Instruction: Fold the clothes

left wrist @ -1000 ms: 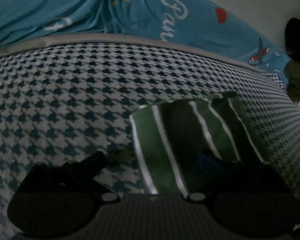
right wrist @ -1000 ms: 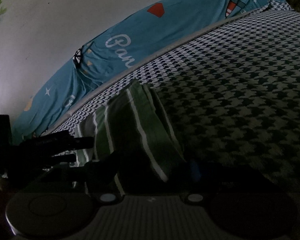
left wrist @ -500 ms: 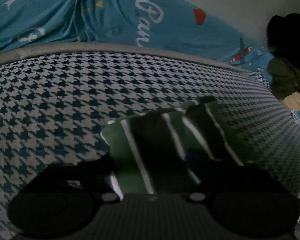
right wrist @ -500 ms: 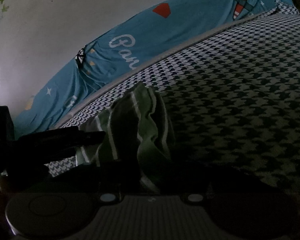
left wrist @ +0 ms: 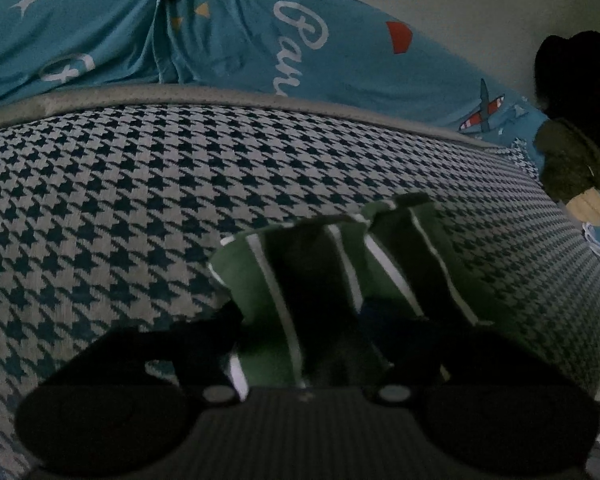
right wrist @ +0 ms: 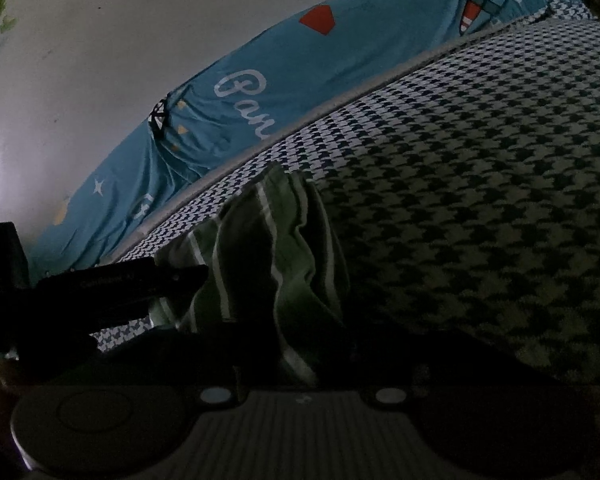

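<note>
The green striped garment [left wrist: 339, 280] lies bunched on the houndstooth bed cover [left wrist: 140, 184], well short of the grey piped edge of the mattress, with the blue printed sheet [left wrist: 228, 40] running behind it along the wall. In the left wrist view the left claw [left wrist: 300, 332] has the near edge of the cloth between its fingers; the fabric rises from the jaws in loose, upright pleats, which suggests it is gripped and slightly lifted, though the low light hides the fingertips and the exact width of the jaws cannot be told. In the right wrist view the right claw [right wrist: 300, 344] is likewise buried in the near hem of the same garment [right wrist: 268, 248], the cloth draping over the dark fingers; it appears closed on the fabric, but the contact itself is in shadow. The left claw's fingers [right wrist: 140, 280] reach in from the left of that view and meet the garment's left side, so both tools hold the same end, close together. Judgement: the piece is already folded down to a narrow bundle, and the paired grip on one edge is consistent with carrying that edge over for a further fold or shifting the bundle. Risk: the soft pleats may slump and spoil the alignment of the stripes. A dark heap [left wrist: 571, 152] sits at the far right, apart from the work.
</note>
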`<state>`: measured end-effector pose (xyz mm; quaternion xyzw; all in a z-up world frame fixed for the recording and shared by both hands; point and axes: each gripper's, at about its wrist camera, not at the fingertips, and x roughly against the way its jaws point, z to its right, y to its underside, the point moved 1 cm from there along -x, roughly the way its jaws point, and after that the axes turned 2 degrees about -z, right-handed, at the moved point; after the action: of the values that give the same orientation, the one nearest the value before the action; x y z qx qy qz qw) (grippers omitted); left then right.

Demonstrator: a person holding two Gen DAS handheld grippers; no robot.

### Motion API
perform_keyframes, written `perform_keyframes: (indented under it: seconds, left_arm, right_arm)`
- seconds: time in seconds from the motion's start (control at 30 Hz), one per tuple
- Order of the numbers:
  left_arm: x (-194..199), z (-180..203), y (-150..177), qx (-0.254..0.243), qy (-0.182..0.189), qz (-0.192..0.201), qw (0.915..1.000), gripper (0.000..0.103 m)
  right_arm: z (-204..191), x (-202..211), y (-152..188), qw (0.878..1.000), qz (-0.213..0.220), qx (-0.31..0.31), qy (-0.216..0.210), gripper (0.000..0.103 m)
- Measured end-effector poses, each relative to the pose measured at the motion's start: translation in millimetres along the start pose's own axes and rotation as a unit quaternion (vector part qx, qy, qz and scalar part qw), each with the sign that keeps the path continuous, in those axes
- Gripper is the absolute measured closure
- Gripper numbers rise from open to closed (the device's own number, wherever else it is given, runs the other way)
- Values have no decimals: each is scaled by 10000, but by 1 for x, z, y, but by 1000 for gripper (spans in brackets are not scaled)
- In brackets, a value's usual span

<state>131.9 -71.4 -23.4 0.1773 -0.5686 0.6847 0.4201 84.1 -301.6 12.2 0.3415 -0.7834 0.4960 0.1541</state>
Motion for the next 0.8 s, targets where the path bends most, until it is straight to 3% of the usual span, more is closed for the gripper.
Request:
perform_keyframes:
  seconds: [0.13, 0.3, 0.4, 0.8]
  left_arm:
    - [-2, 1, 0, -13, -3, 48, 10000, 35]
    - [3, 12, 2, -53, 24, 127, 9999, 73]
    - [11, 21, 4, -221, -281, 280, 9990, 85]
    - [75, 19, 7, -235, -1088, 874, 9899, 87]
  right_arm:
    - [1, -3, 0, 10000, -10, 13, -7, 62]
    - [-3, -2, -1, 10000, -9, 95, 6, 73]
    - [-12, 0, -1, 9996, 95, 273, 14, 75]
    - [-56, 9, 4, 9950, 267, 756, -591, 76]
